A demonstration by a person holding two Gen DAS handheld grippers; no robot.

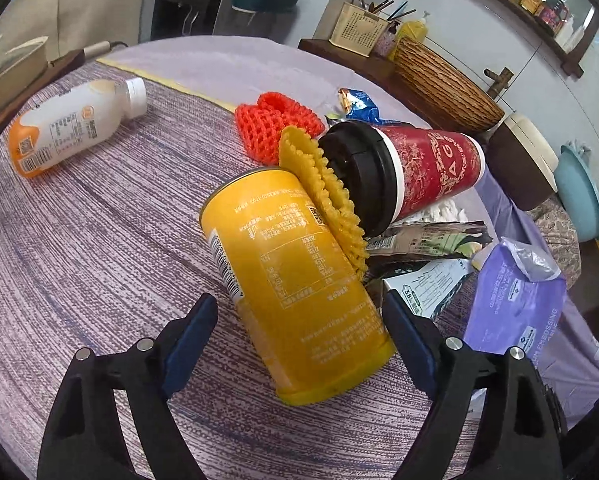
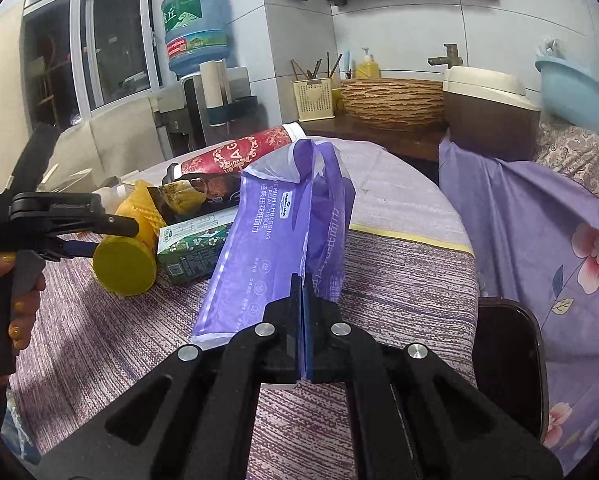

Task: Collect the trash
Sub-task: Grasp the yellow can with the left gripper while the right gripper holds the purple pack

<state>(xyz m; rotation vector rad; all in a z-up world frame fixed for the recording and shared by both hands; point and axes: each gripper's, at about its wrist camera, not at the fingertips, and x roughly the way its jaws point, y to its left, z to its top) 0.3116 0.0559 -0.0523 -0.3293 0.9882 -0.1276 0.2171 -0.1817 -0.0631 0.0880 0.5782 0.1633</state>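
From the left wrist view I have my left gripper (image 1: 299, 328) pointed down at the yellow can (image 1: 295, 280), which lies on its side on the counter (image 1: 79, 260) with its base toward me; my jaws are spread wide and straddle its lower end, the right pad just beside the can, the left pad still apart, so nothing is pinched yet. A ridged yellow wrapper (image 1: 323, 196) leans against the can's far end, and the red cup (image 1: 411, 176) with the black lid lies tipped behind it, resting on a heap of flattened packets, so I judge a clean lift of the can could drag the wrapper along. An orange foam net (image 1: 275, 124) and a white bottle (image 1: 75, 128) lie further off, well apart from my jaws. From the right wrist view my right gripper (image 2: 302, 292) has its jaws pressed together on the near edge of the purple bag (image 2: 267, 232), which I read as a tissue pack wrapper serving as my trash bag; pinched there, it stands up with its mouth gaping at the far top, ready to take things. The left gripper (image 2: 111, 236) shows at the left, in a hand (image 2: 23, 300), at the can (image 2: 125, 266), beside a green carton (image 2: 195, 248).
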